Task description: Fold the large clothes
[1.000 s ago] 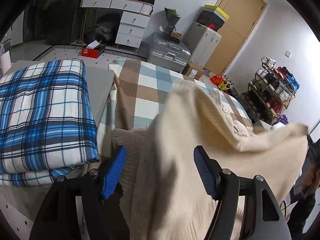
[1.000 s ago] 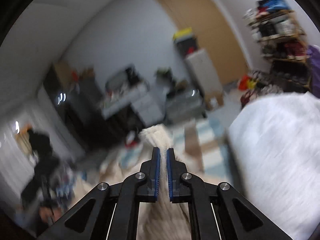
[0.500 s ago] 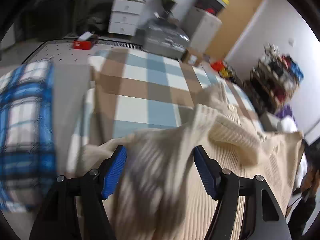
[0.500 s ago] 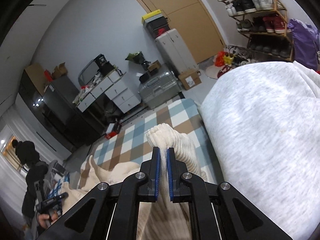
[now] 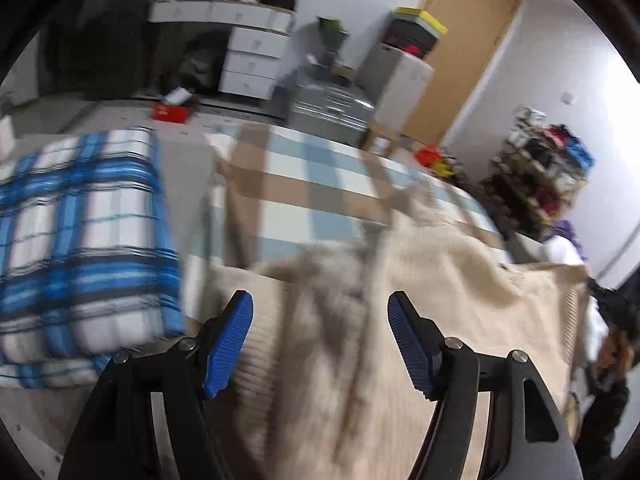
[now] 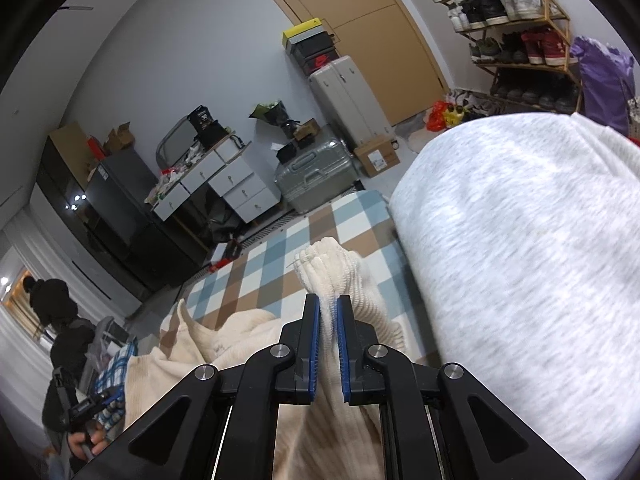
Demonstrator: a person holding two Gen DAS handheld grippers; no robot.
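Right gripper (image 6: 328, 312) pinching a ribbed cream fold of the knitted sweater (image 6: 332, 264), blue pads pressed close on either side, knit bunching up above the tips. Left gripper (image 5: 320, 316) spread wide, blue fingers (image 5: 230, 344) well apart, hovering over the sweater's body with nothing pinched between them. Blurred in the left wrist view, so cannot tell whether those pads brush the knit below.

Sweater sprawled across the checked brown-and-blue bedspread (image 5: 304, 184), taking up the near part, rumpled, one side lifted toward the right gripper. Far end of the bedspread bare, running up to the far edge. At the left edge, a blue plaid blanket (image 5: 80, 232), folded, lying just beside the sweater. On the right in the right wrist view, a big pale grey fleece mass (image 6: 520, 260), close to the camera, lying along the bedspread's right edge.

Beyond the far edge: silver hard suitcase (image 6: 316, 176) lying flat on the floor, tall pale suitcase (image 6: 348, 96) upright beside it with shoeboxes stacked on top, white drawer unit (image 5: 252, 60) with a cluttered top, wooden door (image 5: 460, 52) behind. Shoe rack (image 6: 508, 12) full of trainers and boots in the right corner. Person in dark clothes (image 6: 52, 304) standing far off at the left of the right wrist view.
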